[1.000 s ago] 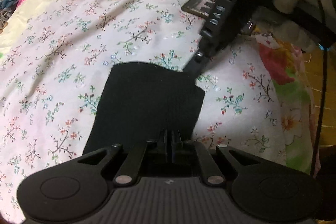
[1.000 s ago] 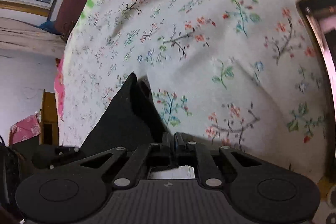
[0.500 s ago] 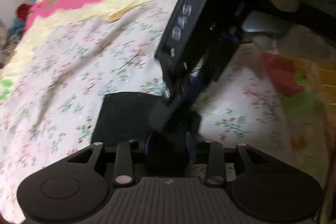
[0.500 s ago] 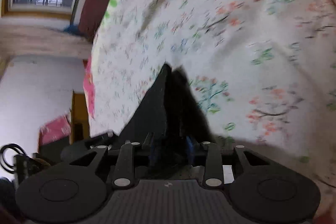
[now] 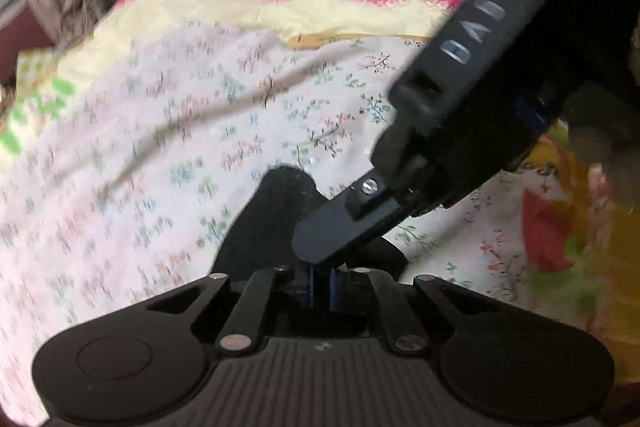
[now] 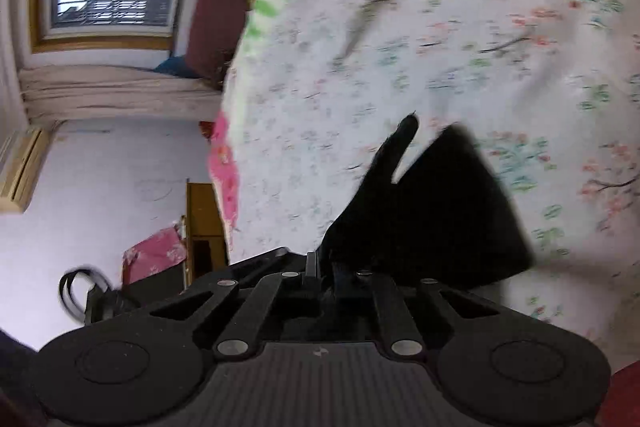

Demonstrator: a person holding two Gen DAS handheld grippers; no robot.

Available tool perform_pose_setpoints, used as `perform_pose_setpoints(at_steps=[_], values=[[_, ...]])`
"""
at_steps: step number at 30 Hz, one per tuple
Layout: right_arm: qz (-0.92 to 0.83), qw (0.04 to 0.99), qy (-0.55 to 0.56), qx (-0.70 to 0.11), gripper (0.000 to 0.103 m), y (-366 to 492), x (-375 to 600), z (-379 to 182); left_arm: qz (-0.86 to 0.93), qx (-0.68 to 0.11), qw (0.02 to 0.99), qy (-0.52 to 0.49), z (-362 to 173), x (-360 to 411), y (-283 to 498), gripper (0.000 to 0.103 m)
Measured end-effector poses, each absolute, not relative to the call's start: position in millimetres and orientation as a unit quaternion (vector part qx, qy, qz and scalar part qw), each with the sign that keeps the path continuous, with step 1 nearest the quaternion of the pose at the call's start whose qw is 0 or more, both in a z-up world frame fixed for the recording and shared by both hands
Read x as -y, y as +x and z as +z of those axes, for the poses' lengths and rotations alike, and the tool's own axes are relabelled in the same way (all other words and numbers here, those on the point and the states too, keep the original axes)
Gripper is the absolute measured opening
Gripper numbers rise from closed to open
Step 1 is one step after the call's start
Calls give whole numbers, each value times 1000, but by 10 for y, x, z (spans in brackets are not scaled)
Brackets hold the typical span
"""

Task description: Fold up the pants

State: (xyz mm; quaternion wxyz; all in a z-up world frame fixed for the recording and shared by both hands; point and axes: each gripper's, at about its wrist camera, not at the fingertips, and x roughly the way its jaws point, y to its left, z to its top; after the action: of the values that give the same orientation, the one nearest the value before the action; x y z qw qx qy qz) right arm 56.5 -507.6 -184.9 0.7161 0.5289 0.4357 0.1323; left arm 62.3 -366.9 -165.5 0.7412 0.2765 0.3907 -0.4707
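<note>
Now both grippers' jaws pinch the black pants (image 6: 432,219) above the floral bedsheet (image 5: 160,147)

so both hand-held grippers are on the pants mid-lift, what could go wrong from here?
1. The right hand-held gripper crosses right over the left hand-held gripper; they could collide.
2. The pants hang bunched from the right hand-held gripper, one flap sticking up, so the fold may land crooked.
3. Both views are motion-blurred; at this speed cloth could slip from the closed fingers or drag the floral sheet.
</note>
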Motion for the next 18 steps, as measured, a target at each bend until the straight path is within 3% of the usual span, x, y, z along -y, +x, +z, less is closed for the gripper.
perform_pose_setpoints(at_steps=[3,10,12,13,14,18], values=[[94,699,552,-444,0,441,5241,-2078,-478,-401,735,265,-1845,3726,649,16],[55,727,475,-493,0,331,5252,-2250,-484,-405,719,290,-2286,3853,479,15],[31,738,468,-485,9,366,5361,-2287,-487,-395,717,305,-2315,3876,452,15],[17,740,471,-479,23,382,5431,-2318,-489,-393,716,306,-2309,3874,446,16],[14,743,470,-476,29,410,5469,-2347,-492,-391,713,310,-2309,3873,441,17],[50,760,414,-498,28,651,5385,-2443,-495,-377,715,320,-2297,3853,391,18]])
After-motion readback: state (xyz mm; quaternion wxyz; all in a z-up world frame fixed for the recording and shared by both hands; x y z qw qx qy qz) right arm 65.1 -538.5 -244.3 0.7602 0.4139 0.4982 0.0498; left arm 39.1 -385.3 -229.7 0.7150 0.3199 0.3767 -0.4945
